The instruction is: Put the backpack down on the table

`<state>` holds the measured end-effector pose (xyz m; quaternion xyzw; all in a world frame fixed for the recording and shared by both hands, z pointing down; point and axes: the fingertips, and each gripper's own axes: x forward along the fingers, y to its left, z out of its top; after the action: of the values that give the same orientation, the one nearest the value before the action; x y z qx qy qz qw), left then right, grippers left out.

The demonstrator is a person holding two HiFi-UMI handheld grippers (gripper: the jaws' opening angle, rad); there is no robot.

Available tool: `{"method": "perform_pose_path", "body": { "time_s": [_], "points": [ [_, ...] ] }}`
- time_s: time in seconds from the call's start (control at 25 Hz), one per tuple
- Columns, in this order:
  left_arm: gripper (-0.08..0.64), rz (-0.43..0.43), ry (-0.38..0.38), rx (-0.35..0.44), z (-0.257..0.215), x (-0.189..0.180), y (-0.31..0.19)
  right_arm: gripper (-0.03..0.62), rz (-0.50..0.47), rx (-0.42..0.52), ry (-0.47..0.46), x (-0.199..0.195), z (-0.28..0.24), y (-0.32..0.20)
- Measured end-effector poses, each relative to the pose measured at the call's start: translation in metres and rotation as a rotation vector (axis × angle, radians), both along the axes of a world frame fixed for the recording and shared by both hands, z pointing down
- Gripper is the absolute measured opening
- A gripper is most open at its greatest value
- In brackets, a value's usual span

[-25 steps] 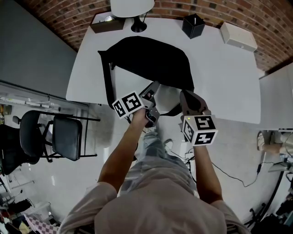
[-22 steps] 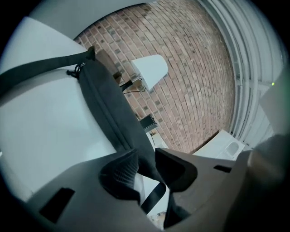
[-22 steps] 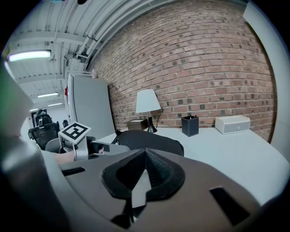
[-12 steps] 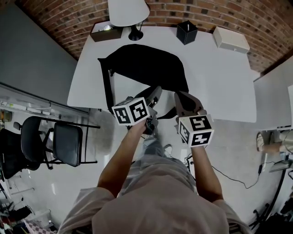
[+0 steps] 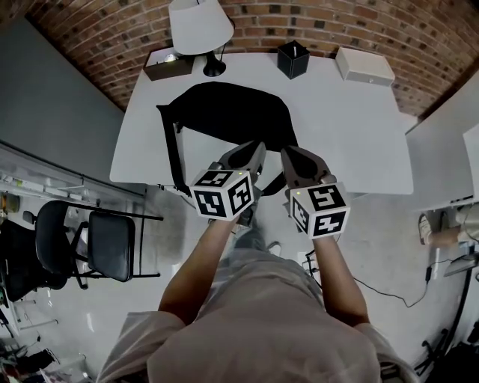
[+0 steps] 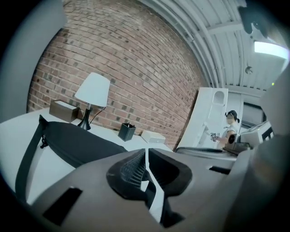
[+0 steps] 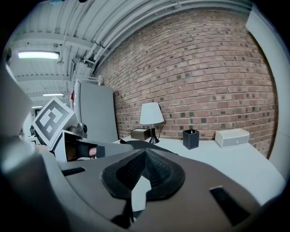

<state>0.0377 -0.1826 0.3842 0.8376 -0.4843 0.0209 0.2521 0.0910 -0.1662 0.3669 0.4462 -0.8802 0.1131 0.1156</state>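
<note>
Op: What's just changed?

Ann: Your left gripper [image 5: 253, 147] has rolled over and lifted away from the near side of the bag. Its fingers [image 6: 129, 170] have just been closing and are now clenched on nothing, with only a hairline of light between them. Your right gripper [image 5: 290, 153] has come up a bit too. Its fingers [image 7: 156, 170] are pressed together, empty.

Op: And the backpack?

Ann: The backpack [image 5: 228, 112] lies flat on the tabletop [image 5: 352, 142], left of middle. One strap [image 5: 174, 149] trails over the near-left edge. Neither of your grippers touches it, and both hover side by side at the near edge. I'd call the put-down done: you've let go and you're only backing off.

Op: Count?

Ann: One backpack, two grippers. Along the brick-wall side of the tabletop: one lamp [image 5: 198, 22], one brown box [image 5: 168, 65], one black pen cup [image 5: 293, 58], one white box [image 5: 364, 65]. On the floor to your left there are two chairs [image 5: 111, 243], I think, though the farther one is dark and cut off.
</note>
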Motion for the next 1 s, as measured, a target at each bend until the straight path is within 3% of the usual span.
{"method": "perform_pose_path", "body": {
  "time_s": [0.32, 1.0],
  "points": [
    [0.011, 0.031, -0.09, 0.056, -0.014, 0.026, 0.008, 0.002, -0.003, 0.02, 0.004, 0.008, -0.009, 0.006],
    [0.008, 0.044, -0.09, 0.047, -0.014, 0.039, 0.004, 0.002, 0.011, 0.032, 0.0, 0.016, -0.013, 0.002]
  ]
}}
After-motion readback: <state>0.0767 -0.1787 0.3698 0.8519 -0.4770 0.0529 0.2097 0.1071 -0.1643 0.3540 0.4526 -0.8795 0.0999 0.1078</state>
